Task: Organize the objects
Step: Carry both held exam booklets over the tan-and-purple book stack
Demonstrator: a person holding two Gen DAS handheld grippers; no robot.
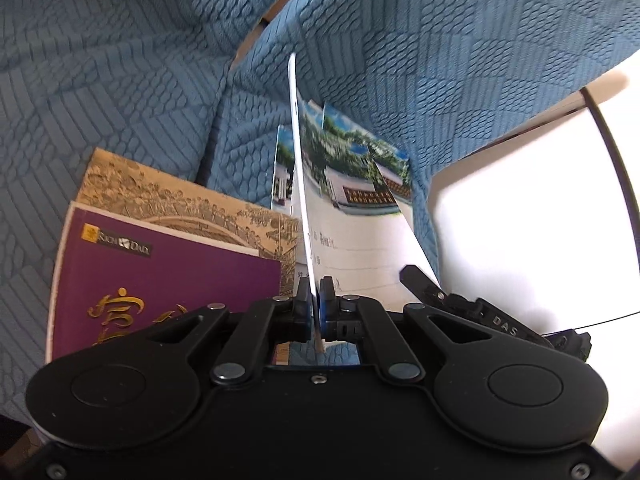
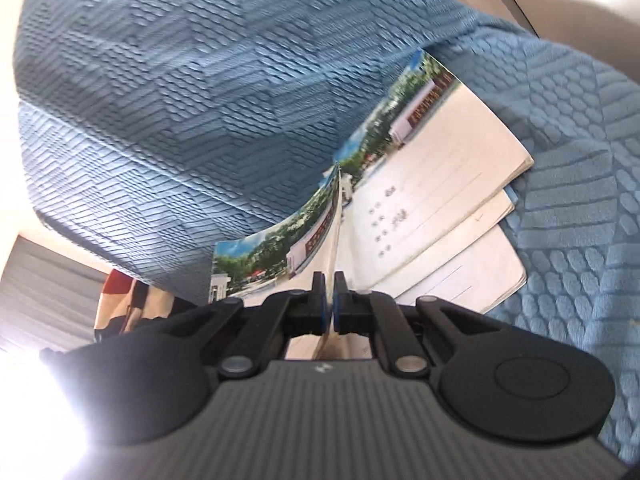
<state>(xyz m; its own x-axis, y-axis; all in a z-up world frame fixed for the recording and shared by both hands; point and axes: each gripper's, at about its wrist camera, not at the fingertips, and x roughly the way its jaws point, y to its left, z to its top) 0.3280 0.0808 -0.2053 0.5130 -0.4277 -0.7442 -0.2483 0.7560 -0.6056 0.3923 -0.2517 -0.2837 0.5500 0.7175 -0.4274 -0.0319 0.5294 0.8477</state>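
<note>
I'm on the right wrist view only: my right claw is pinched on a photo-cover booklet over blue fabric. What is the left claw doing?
Observer: The left claw is shut on a thin photo-cover booklet, which it holds edge-on.
Operator: Anything lying near it?
Observer: A purple book with gold lettering lies to its left on the blue cover.
Operator: Is it on its own?
Observer: No, it overlaps a tan book printed with an old drawn scene.
</note>
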